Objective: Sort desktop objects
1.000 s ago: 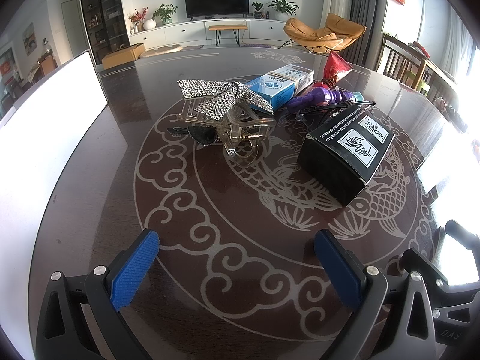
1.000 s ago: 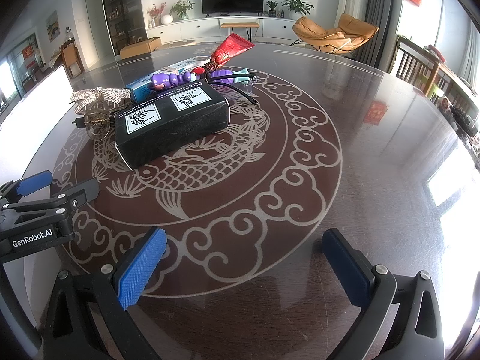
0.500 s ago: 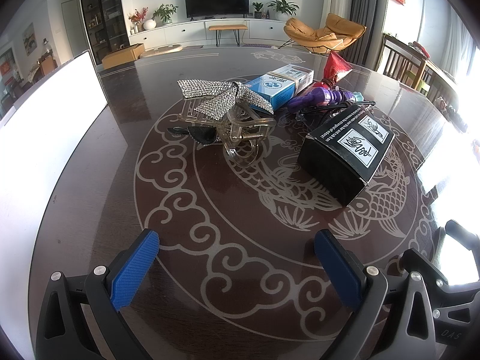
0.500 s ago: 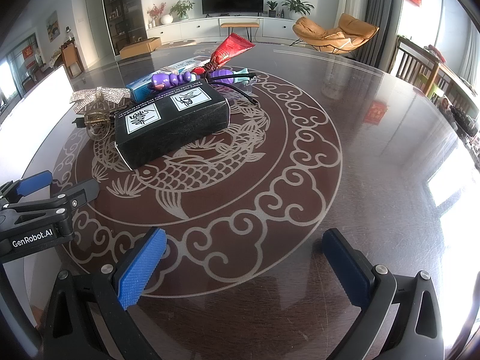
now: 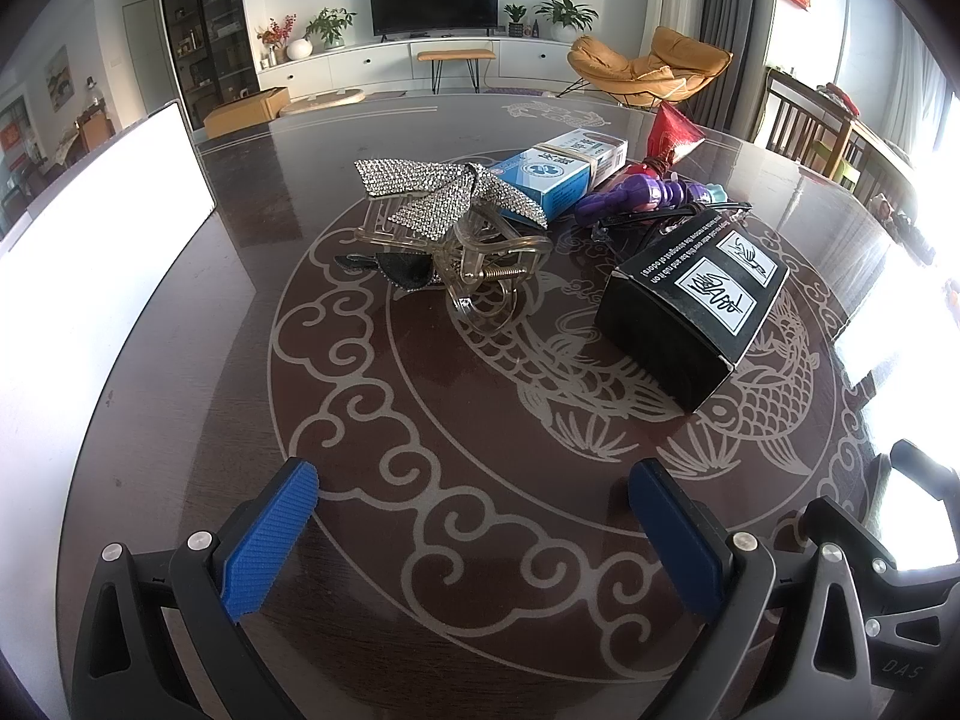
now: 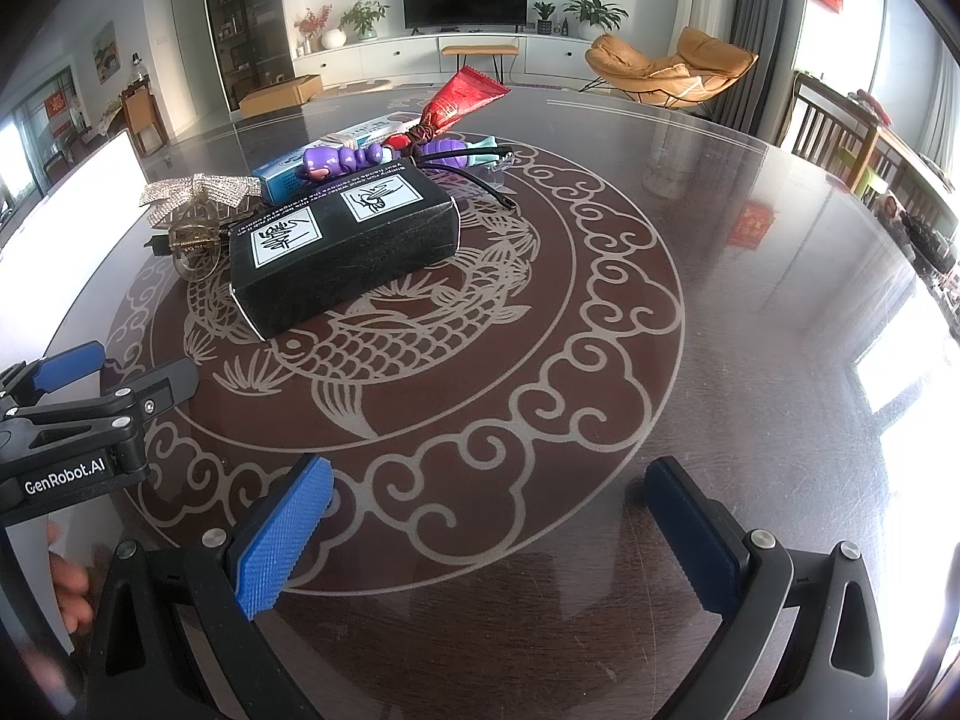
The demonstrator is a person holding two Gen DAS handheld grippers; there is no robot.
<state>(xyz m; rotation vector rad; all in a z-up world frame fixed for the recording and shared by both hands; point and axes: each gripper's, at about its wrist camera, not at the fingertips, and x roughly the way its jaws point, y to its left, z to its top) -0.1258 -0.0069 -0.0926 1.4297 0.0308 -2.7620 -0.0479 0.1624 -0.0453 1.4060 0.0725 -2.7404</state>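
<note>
Dark carp-patterned table [image 5: 198, 396] | left claw [image 5: 474, 516], right claw [image 6: 489, 516]: wide apart, empty | step: pre-grasp | next: reach black box [image 6: 342, 240], likely.

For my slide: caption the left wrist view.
Open left gripper faces black box, rhinestone bow clip and blue carton.

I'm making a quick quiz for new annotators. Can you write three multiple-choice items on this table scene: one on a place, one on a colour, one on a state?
1. Where does the blue-and-white box lie?
A. behind the rhinestone bow
B. on top of the black box
C. between the claws

2. What colour are the claw pads?
A. red
B. blue
C. green

3. What state is the left claw in?
A. shut on the bow
B. shut, empty
C. open, empty

Answers: A, it sits past the bow; B, blue ribbed pads; C, the pads stand wide apart over bare table.
</note>
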